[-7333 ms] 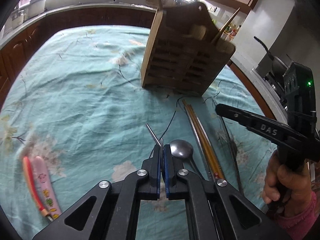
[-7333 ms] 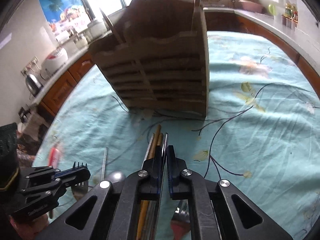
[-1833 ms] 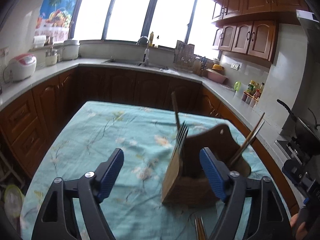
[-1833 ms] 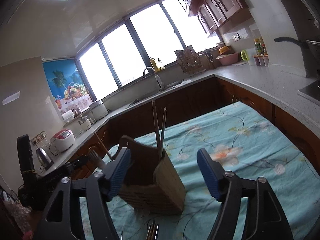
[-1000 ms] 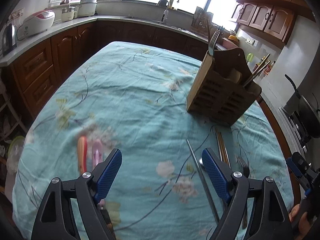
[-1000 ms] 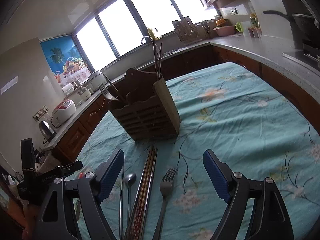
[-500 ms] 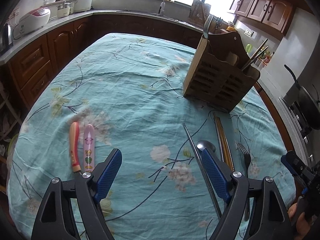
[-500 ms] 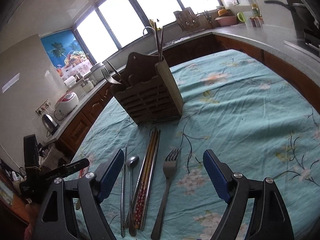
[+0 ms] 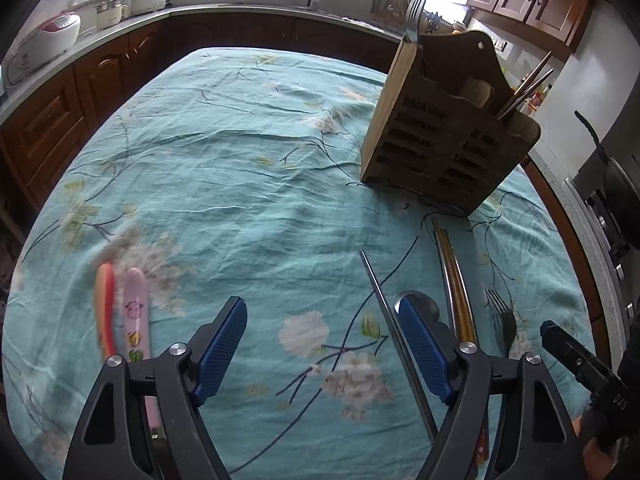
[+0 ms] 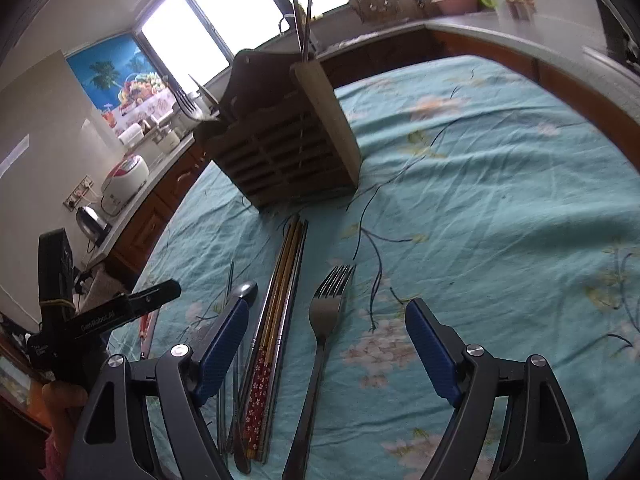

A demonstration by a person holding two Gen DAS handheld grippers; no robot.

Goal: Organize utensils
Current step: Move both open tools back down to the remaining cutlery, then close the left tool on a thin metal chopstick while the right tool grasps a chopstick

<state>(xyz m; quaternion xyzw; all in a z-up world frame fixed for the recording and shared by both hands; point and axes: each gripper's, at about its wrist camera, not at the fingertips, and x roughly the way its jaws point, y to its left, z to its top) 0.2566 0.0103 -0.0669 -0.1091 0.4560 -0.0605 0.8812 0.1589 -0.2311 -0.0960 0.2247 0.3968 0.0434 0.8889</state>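
A wooden utensil holder (image 9: 448, 148) (image 10: 288, 148) stands on the teal tablecloth, with a fork (image 9: 414, 12) and chopsticks (image 10: 302, 24) standing in it. On the cloth in front lie a metal fork (image 10: 324, 320) (image 9: 502, 316), a bundle of chopsticks (image 10: 280, 312) (image 9: 454, 276), a spoon (image 10: 245, 292) (image 9: 426, 304) and a single metal chopstick (image 9: 384, 300). My left gripper (image 9: 322, 340) is open and empty above the cloth, left of the spoon. My right gripper (image 10: 326, 344) is open and empty, low over the lying fork.
Two plastic-handled utensils, orange (image 9: 105, 308) and pink (image 9: 136, 320), lie at the left of the table. Wooden cabinets and a counter (image 9: 120, 24) with a rice cooker (image 9: 44, 40) ring the table. A stove with a pan (image 9: 616, 184) stands at the right.
Both grippers have tilted down and dropped closer to the table, nearing the utensils lying in front of the holder. Both stay open.
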